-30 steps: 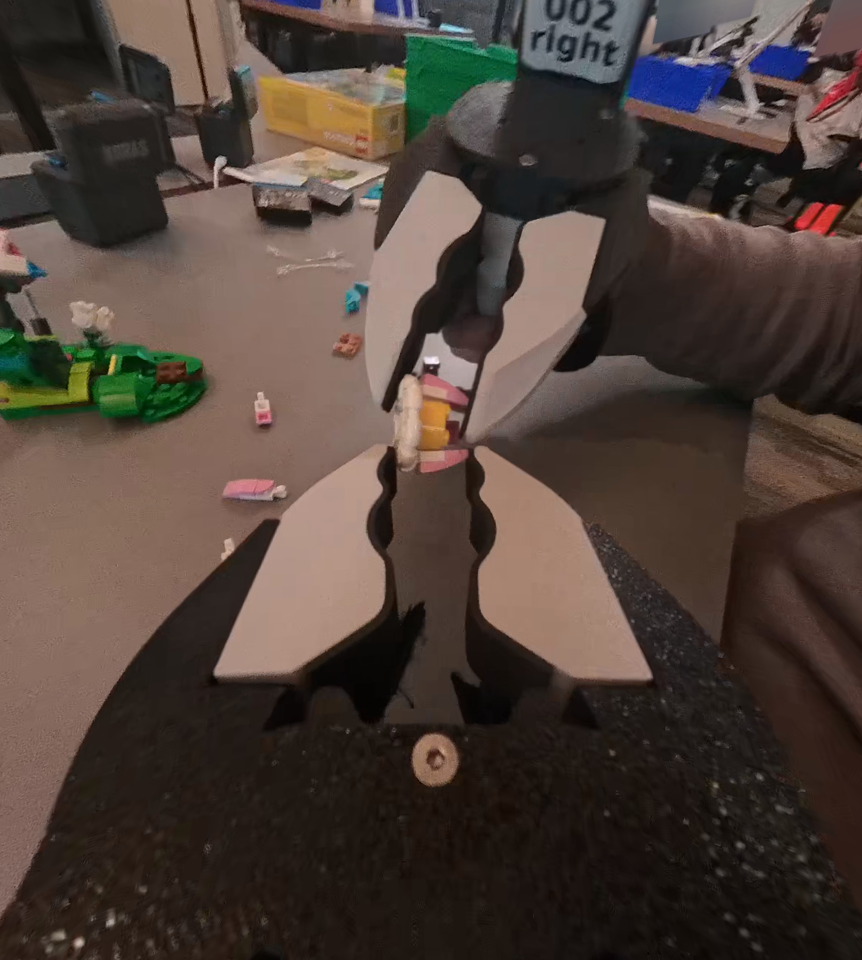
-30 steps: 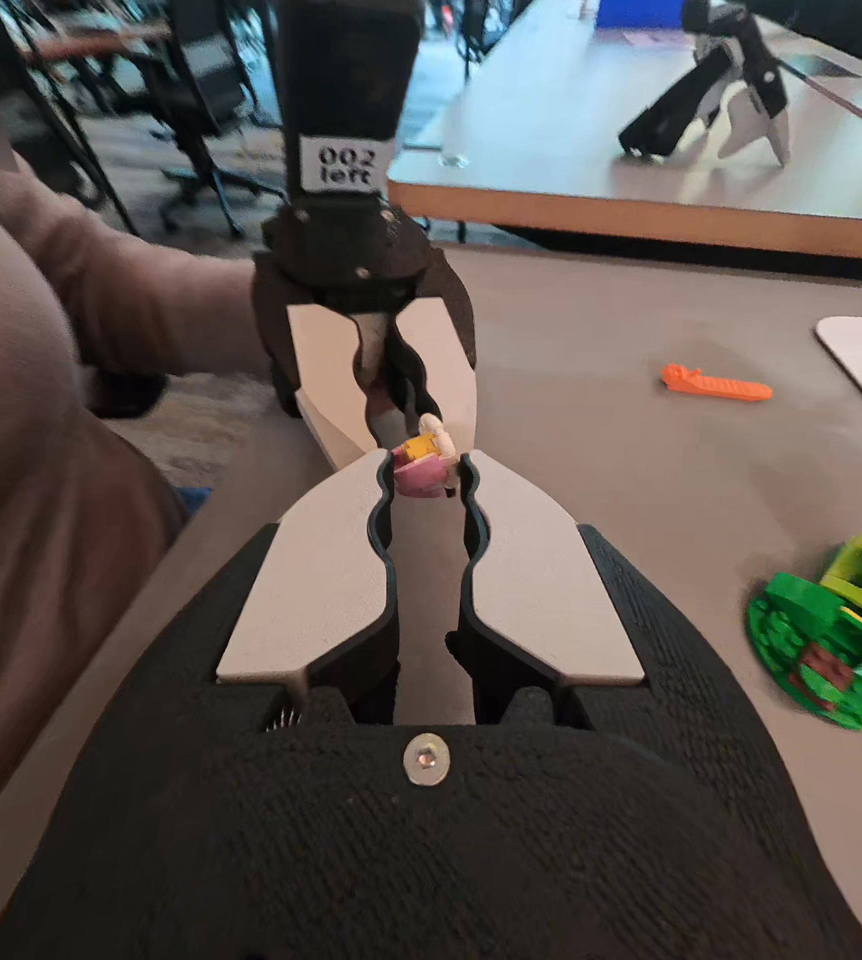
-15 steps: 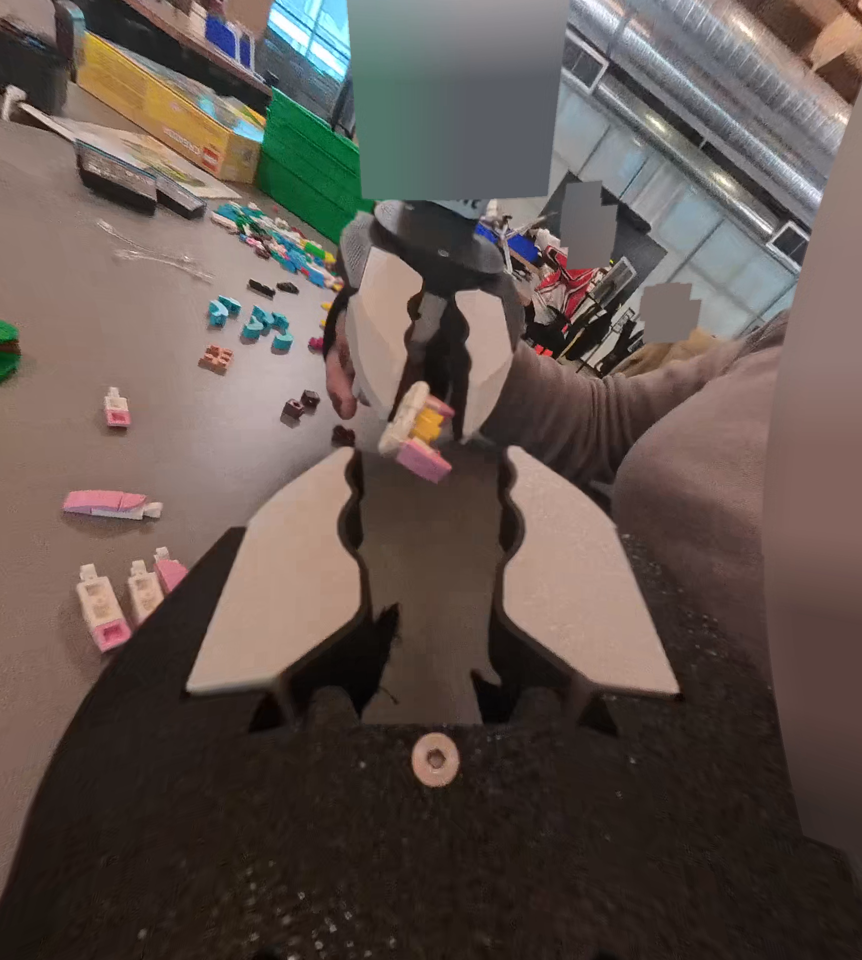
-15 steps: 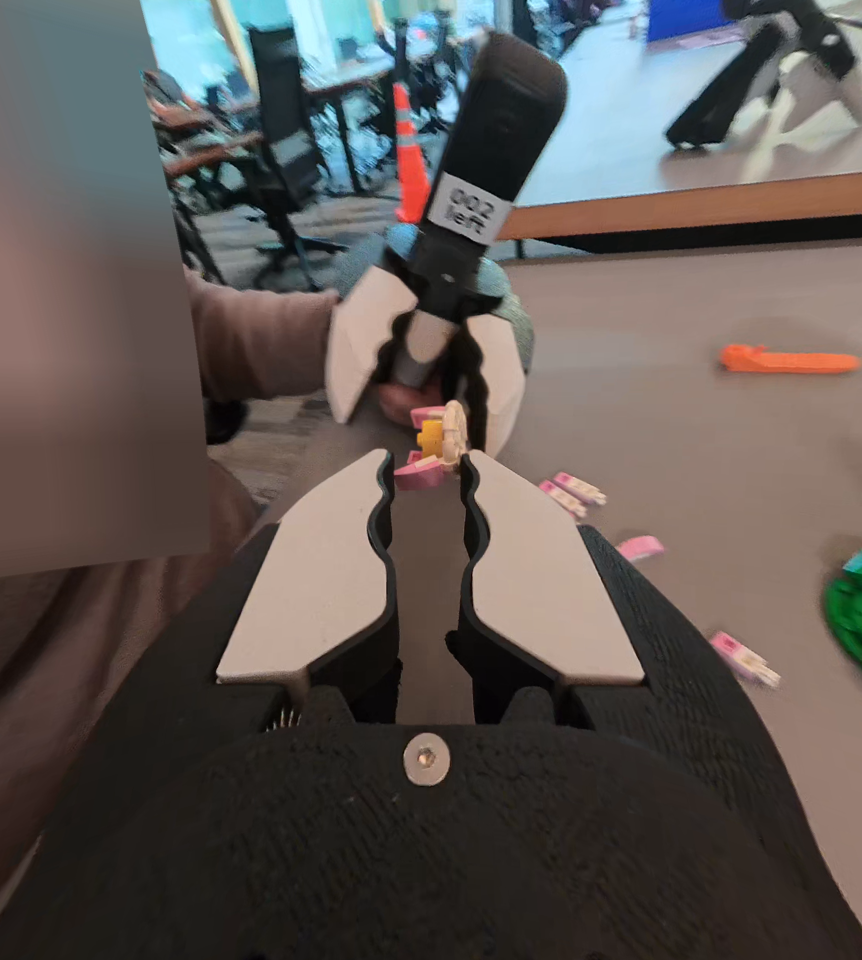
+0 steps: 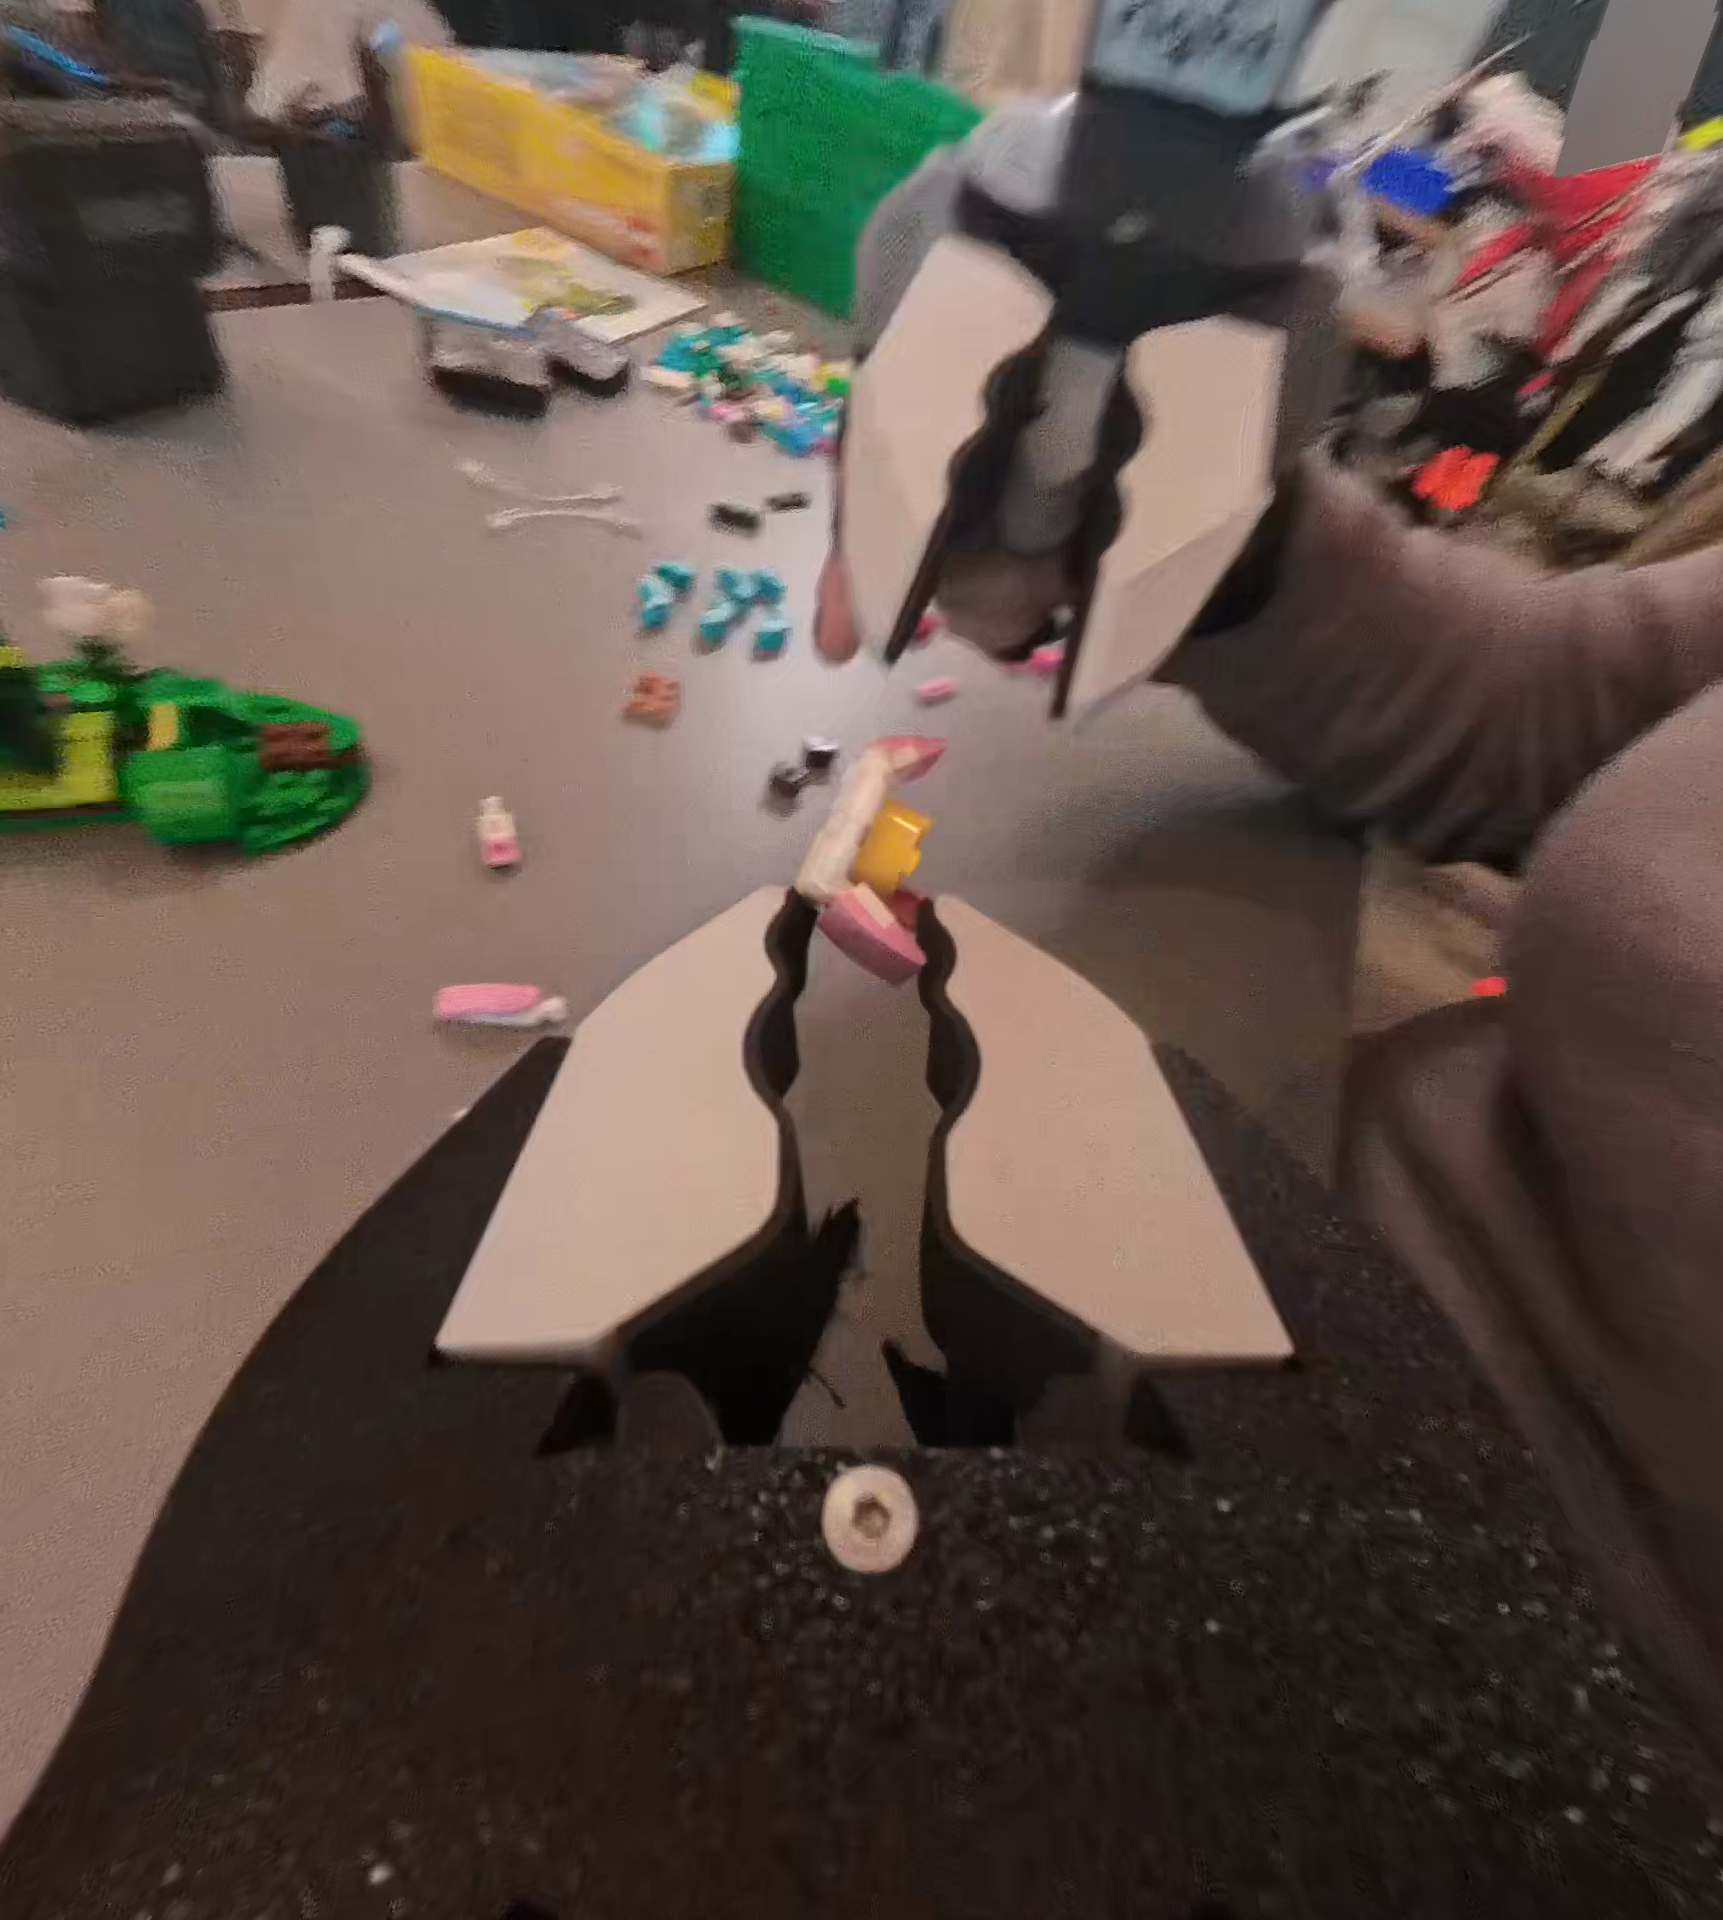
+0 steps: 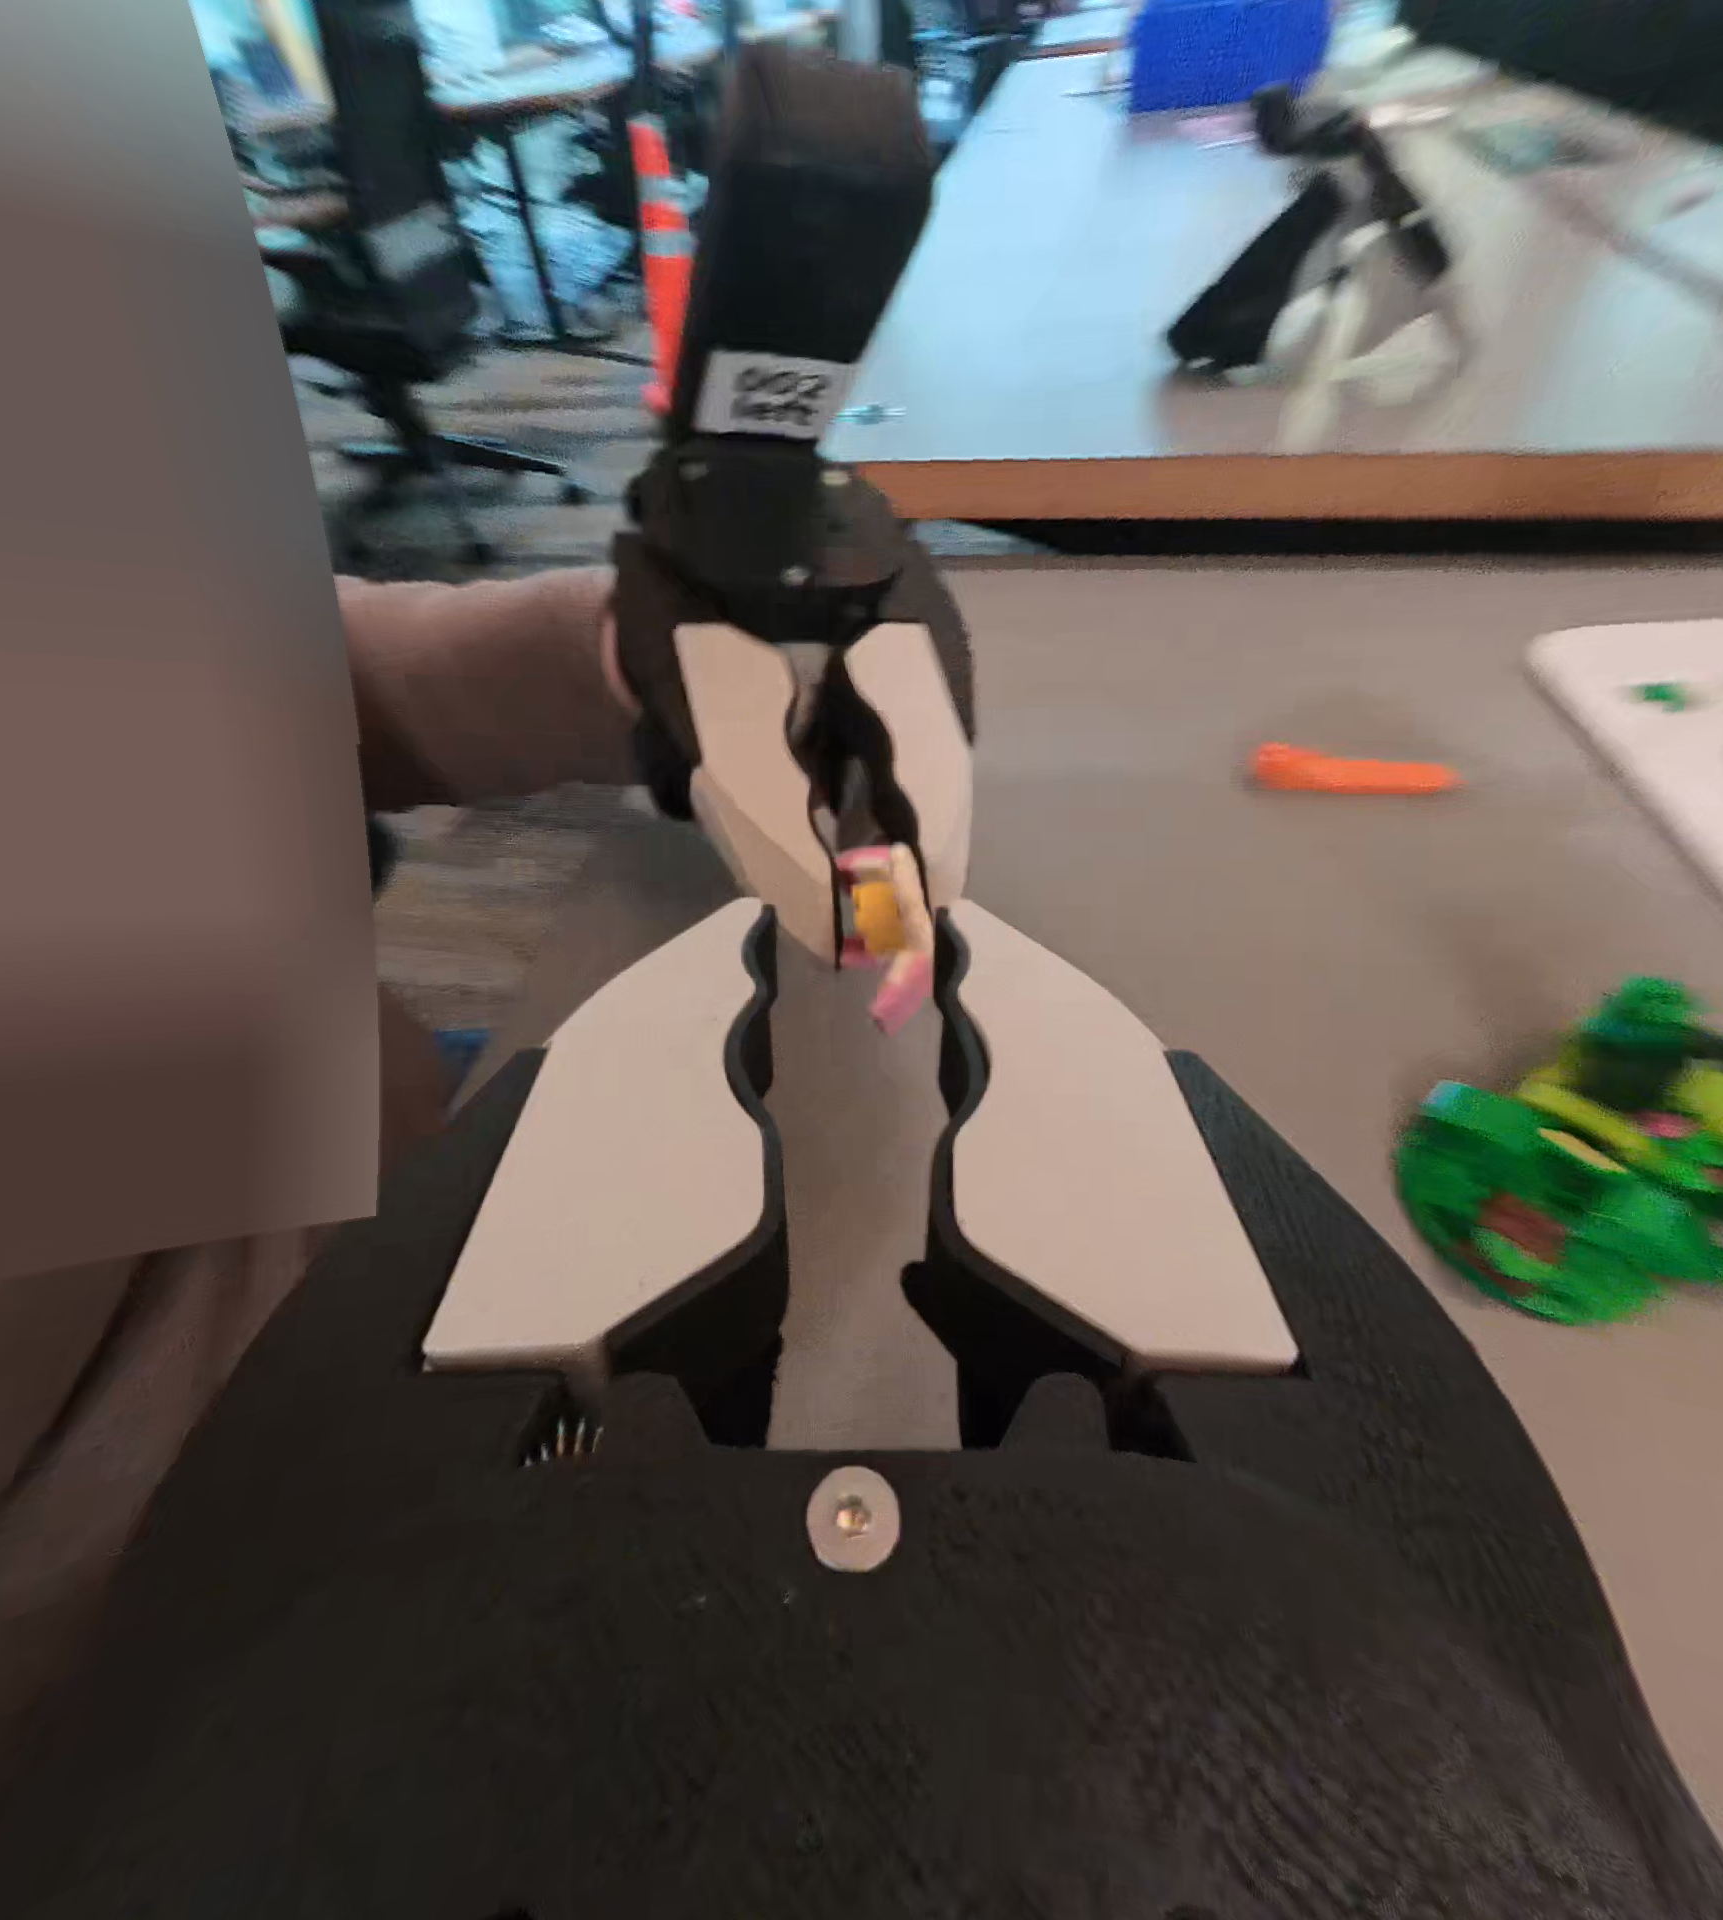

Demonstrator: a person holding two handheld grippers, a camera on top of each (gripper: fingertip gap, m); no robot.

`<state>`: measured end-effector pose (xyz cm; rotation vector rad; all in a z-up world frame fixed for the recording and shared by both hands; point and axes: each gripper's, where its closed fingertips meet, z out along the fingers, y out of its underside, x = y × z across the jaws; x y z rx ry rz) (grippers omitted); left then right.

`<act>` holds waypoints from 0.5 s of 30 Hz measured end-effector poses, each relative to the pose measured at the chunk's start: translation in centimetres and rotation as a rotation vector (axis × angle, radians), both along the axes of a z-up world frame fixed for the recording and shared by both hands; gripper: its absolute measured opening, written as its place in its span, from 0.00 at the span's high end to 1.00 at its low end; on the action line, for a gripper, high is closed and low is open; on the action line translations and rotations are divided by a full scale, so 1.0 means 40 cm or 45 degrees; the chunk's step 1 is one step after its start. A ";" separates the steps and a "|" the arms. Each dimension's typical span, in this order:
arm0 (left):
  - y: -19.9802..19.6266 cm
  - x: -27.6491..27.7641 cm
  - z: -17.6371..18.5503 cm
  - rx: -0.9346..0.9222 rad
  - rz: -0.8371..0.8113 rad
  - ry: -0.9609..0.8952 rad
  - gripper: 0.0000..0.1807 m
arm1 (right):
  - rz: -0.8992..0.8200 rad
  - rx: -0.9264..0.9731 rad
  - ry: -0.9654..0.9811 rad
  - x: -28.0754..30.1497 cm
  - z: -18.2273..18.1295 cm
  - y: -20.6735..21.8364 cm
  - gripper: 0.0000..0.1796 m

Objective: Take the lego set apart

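Left gripper pinches the pink base of a small pink, white and yellow lego piece between its tips. Right gripper, at 1 o'clock beyond, hangs apart, empty. Green lego model rests at 10 o'clock on the grey table.
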<state>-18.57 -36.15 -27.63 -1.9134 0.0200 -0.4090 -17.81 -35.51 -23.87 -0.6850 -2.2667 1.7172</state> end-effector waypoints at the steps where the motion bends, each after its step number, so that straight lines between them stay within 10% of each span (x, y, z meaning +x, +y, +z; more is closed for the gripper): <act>1: 0.001 -0.016 -0.013 -0.063 0.069 0.102 0.89 | -0.066 0.061 0.047 -0.008 0.014 0.007 0.83; 6: 0.032 0.002 -0.009 -0.132 0.090 0.252 0.89 | -0.077 0.525 0.060 -0.012 -0.052 -0.016 0.80; 15: 0.022 0.048 -0.003 -0.059 -0.089 0.324 0.88 | 0.040 0.541 0.040 0.009 -0.058 -0.021 0.89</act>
